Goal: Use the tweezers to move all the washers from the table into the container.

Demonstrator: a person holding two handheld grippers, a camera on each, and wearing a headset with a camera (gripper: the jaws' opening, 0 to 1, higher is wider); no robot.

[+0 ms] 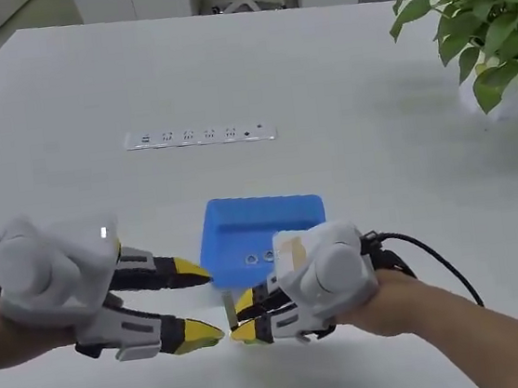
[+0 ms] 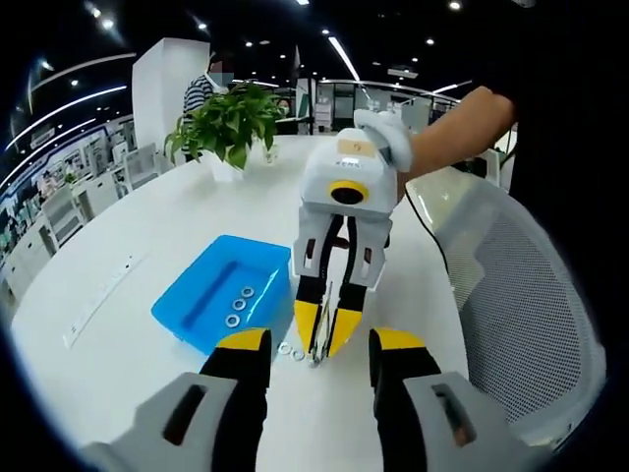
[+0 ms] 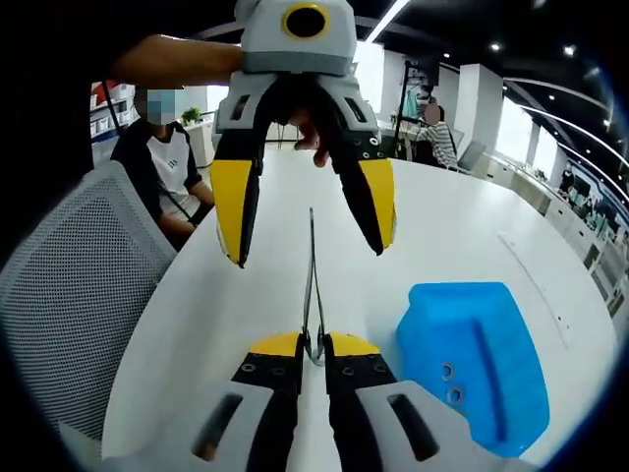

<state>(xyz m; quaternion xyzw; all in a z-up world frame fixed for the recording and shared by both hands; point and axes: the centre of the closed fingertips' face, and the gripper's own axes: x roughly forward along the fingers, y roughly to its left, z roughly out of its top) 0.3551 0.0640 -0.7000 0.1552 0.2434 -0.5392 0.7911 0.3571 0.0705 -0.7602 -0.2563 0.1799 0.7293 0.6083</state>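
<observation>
Right gripper view: tweezers [image 3: 312, 285] are being clamped in the closed fingers of the right gripper [image 3: 313, 346]; left gripper [image 3: 312, 256] is being held spread, empty. Washers [image 2: 286, 349] are lying on the worktop [image 2: 128, 364] beside the container [image 2: 192, 295].

Blue container, washers and tweezers on the white desk [image 1: 321, 84].
The shallow blue container [image 1: 261, 214] sits flat toward the near edge of the desk, with three small metal washers [image 2: 239, 306] inside. Two loose washers [image 2: 291, 351] lie on the desk just beside its wall. The thin steel tweezers [image 3: 312, 275] are pinched in the right gripper [image 3: 313, 346], with their tips close to these two.
</observation>
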